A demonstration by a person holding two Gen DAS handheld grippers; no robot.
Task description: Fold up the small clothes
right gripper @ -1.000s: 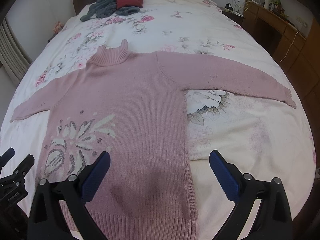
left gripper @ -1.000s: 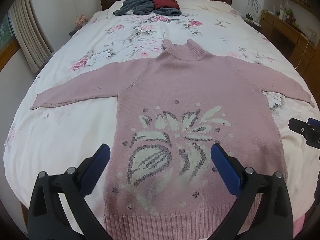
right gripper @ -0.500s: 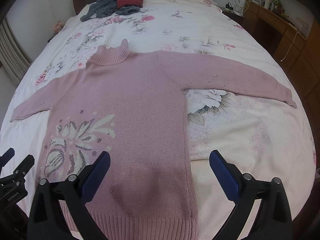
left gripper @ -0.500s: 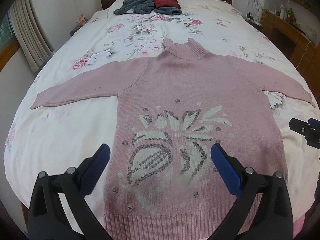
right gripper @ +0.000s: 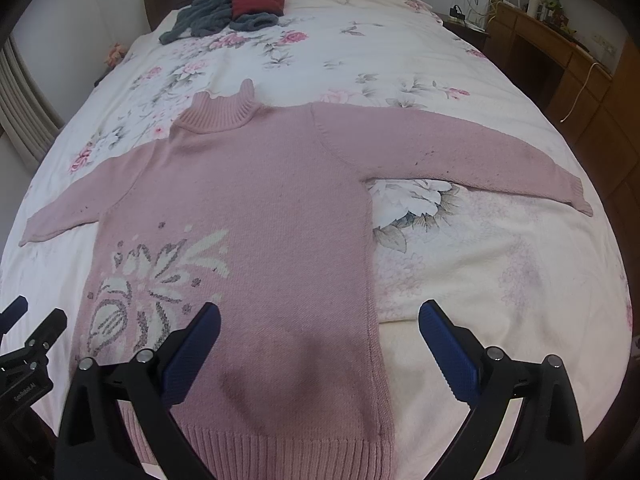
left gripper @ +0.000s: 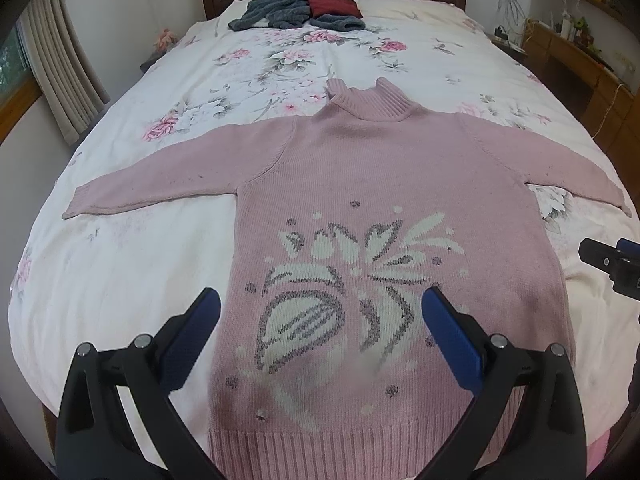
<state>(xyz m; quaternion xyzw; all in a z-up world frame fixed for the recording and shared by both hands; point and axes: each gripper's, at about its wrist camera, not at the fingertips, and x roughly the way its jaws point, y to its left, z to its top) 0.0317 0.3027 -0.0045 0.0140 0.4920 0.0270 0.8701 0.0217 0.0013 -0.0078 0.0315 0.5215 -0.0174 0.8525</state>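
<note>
Pink sweater lies flat on the bed, sleeves stretched wide, ribbed hem at the near edge. Plenty of bare floral quilt either side and beyond the collar, up to the grey and red clothes by the headboard. Left gripper hovers over the knitted leaf pattern, fingers spread wide, holding nothing. Right gripper hangs above the sweater's right side seam, fingers likewise apart. The hands holding them are out of sight.
</note>
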